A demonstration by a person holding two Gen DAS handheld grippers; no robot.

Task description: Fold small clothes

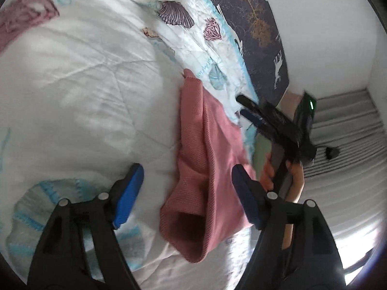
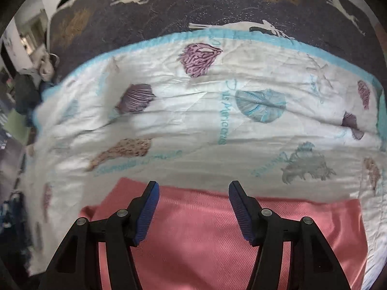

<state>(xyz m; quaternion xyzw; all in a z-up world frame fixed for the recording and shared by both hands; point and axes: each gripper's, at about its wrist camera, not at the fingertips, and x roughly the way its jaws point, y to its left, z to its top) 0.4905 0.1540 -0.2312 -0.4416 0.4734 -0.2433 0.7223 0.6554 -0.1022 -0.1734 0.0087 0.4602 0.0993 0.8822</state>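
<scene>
A small pink knit garment lies folded on the white seashell quilt; it also shows in the right wrist view spread flat below the fingers. My left gripper is open, its blue pads either side of the garment's near part, not closed on it. My right gripper is open above the garment's far edge. In the left wrist view the right gripper hovers at the garment's right side, held by a hand.
A second pinkish-mauve garment lies at the far left of the quilt. A dark blue blanket with deer print lies beyond the quilt's turquoise edge. A striped sheet is to the right. Clutter sits off the bed's left.
</scene>
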